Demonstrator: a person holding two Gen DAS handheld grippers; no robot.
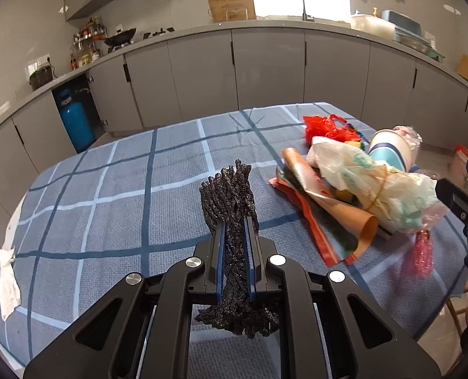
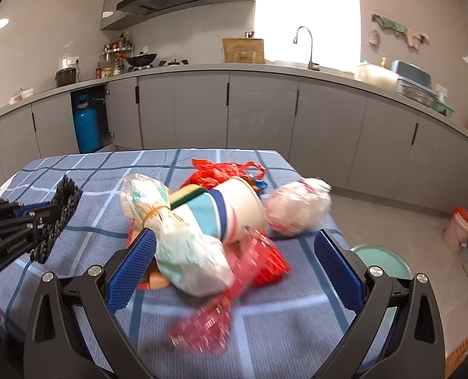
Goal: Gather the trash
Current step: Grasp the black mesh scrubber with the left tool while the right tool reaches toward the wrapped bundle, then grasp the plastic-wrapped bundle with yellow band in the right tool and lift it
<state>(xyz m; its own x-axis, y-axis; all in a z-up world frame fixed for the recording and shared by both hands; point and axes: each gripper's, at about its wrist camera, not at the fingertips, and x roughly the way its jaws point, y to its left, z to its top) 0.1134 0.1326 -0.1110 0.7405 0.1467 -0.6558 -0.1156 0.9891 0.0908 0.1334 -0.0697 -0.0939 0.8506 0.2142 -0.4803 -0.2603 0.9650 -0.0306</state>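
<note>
Black mesh (image 1: 234,218), light and crushable, sits clenched in the left hand-held gripper (image 1: 236,237); the right hand-held gripper (image 2: 234,271) gapes around a soft bag (image 2: 189,252) (grab its banded neck) on the bench (image 2: 101,170).

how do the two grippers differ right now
The left gripper is shut on a crinkled black bag; the right gripper is open and holds nothing. The left sits over bare tablecloth; the right faces the trash pile. Both have blue pads on black fingers.
</note>
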